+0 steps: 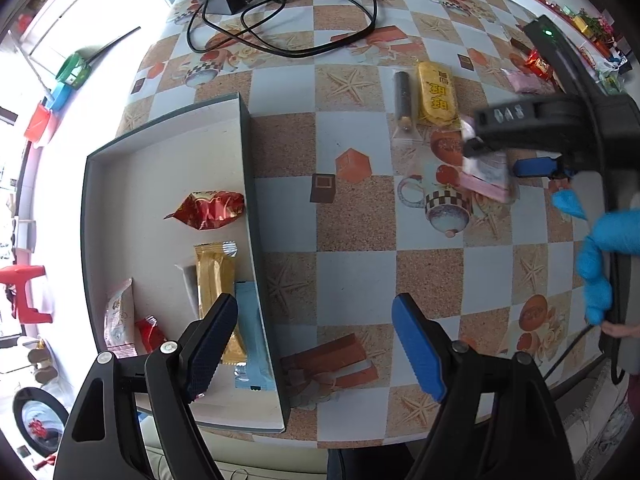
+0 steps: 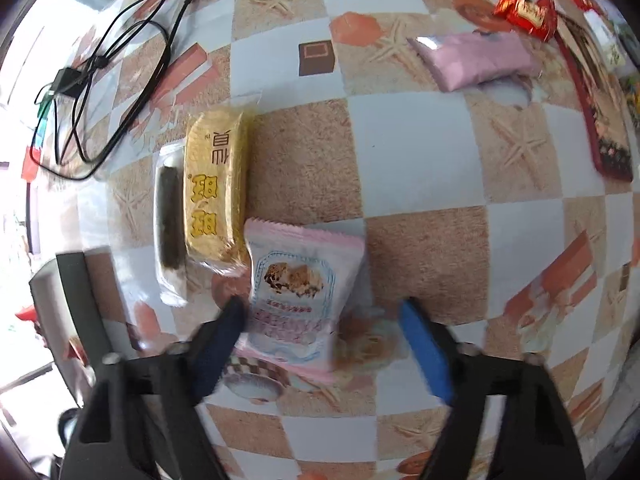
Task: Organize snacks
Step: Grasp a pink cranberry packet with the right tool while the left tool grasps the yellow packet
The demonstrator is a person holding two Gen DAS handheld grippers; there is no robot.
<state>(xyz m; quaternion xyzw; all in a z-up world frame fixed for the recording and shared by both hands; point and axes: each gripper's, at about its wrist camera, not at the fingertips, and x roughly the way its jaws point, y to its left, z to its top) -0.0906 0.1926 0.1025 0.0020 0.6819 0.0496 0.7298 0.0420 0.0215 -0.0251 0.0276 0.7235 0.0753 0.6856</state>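
A grey-rimmed white box (image 1: 248,184) at the left holds a red packet (image 1: 208,210), a gold bar (image 1: 216,280), a light blue packet (image 1: 252,340) and a pink-white packet (image 1: 118,312). My left gripper (image 1: 316,304) hangs open over the box's right wall, with nothing between its fingers. My right gripper (image 2: 322,308) (image 1: 504,160) points down over a pink-white snack packet (image 2: 296,280) (image 1: 486,178) on the table. Its dark finger touches the packet's left edge; the blue finger (image 2: 424,344) stands clear of it. A yellow packet (image 2: 216,188) and a dark bar (image 2: 170,216) lie just left.
A lilac packet (image 2: 480,60) and a red candy (image 2: 524,10) lie farther back on the patterned tablecloth. A black charger with a looped cable (image 1: 224,0) sits at the far side. A blue-gloved hand (image 1: 604,248) holds the right gripper. A dark red patterned box (image 2: 608,148) lies at right.
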